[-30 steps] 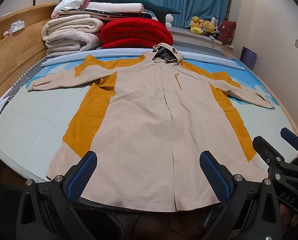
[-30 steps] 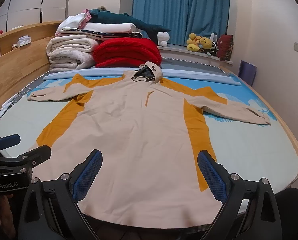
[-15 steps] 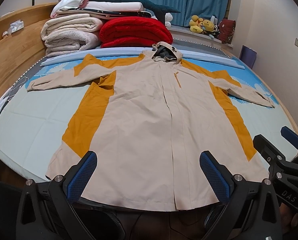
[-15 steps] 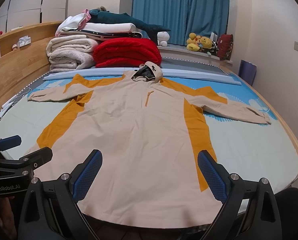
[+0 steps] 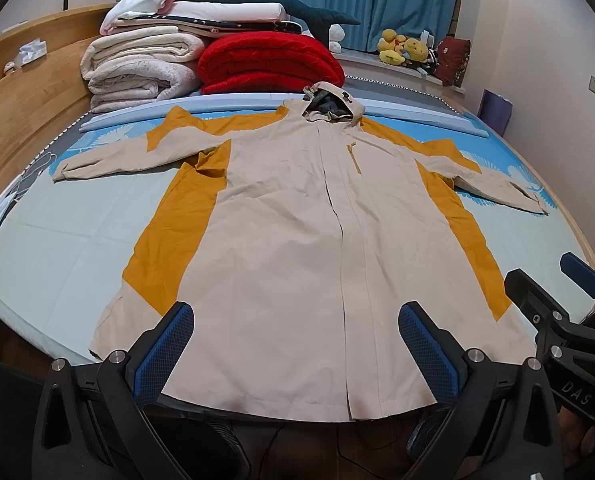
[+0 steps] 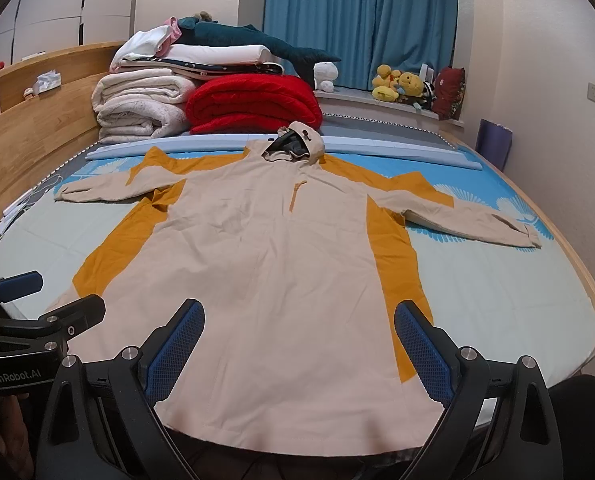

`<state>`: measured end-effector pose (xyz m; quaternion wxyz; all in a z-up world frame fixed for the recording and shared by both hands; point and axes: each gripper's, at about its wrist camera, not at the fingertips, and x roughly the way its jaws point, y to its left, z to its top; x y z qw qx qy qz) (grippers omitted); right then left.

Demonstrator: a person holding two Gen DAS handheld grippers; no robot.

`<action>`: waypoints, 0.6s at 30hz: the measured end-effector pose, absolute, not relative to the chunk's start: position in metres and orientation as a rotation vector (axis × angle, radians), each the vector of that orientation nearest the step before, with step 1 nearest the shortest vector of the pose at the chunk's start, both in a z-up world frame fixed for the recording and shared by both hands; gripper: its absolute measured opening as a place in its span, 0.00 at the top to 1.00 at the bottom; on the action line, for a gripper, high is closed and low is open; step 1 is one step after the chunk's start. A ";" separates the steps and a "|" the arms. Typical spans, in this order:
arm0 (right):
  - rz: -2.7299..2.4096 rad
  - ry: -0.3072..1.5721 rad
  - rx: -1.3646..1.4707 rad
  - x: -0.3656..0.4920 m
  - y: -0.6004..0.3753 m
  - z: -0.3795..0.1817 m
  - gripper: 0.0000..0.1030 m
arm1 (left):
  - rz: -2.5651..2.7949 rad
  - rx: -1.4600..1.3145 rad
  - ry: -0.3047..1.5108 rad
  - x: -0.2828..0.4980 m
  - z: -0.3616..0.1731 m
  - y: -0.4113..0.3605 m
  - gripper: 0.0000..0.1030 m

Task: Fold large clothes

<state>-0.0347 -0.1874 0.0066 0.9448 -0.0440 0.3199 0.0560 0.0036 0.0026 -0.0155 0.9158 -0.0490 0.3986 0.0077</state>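
The hooded jacket (image 5: 297, 248) lies flat on the bed (image 5: 57, 248), sleeves spread, no fold yet made. Left tongs (image 5: 293, 356) and right tongs (image 6: 297, 354) hover wide open, empty, near its hem.

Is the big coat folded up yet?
No, the coat lies spread flat on the bed, both sleeves stretched out sideways.

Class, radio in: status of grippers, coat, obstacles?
Left gripper open, right gripper open, both empty. Coat flat, unfolded. Nothing on it.
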 end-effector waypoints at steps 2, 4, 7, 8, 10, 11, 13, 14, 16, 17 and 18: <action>0.114 0.652 -0.091 -0.035 -0.187 0.006 0.07 | 0.016 -0.102 0.822 0.004 -0.015 0.003 0.01; 0.114 0.652 -0.089 -0.035 -0.187 0.006 0.07 | 0.016 -0.103 0.821 0.004 -0.015 0.003 0.01; 0.114 0.653 -0.089 -0.035 -0.187 0.006 0.07 | 0.016 -0.102 0.821 0.004 -0.015 0.003 0.01; 0.114 0.652 -0.089 -0.035 -0.187 0.006 0.07 | 0.017 -0.102 0.822 0.004 -0.015 0.003 0.01; 0.114 0.652 -0.090 -0.035 -0.187 0.006 0.07 | 0.016 -0.102 0.822 0.004 -0.015 0.002 0.01; 0.114 0.652 -0.089 -0.035 -0.187 0.006 0.07 | 0.017 -0.102 0.821 0.004 -0.015 0.003 0.01; 0.114 0.652 -0.089 -0.035 -0.187 0.006 0.07 | 0.017 -0.103 0.821 0.004 -0.015 0.002 0.01; 0.114 0.653 -0.089 -0.035 -0.187 0.006 0.07 | 0.017 -0.105 0.822 0.004 -0.015 0.002 0.01; 0.114 0.653 -0.089 -0.035 -0.187 0.006 0.07 | 0.017 -0.104 0.823 0.004 -0.015 0.002 0.01; 0.114 0.653 -0.089 -0.035 -0.187 0.006 0.07 | 0.016 -0.103 0.823 0.002 -0.015 0.001 0.01; 0.114 0.652 -0.090 -0.035 -0.187 0.006 0.07 | 0.015 -0.102 0.822 0.002 -0.015 0.001 0.01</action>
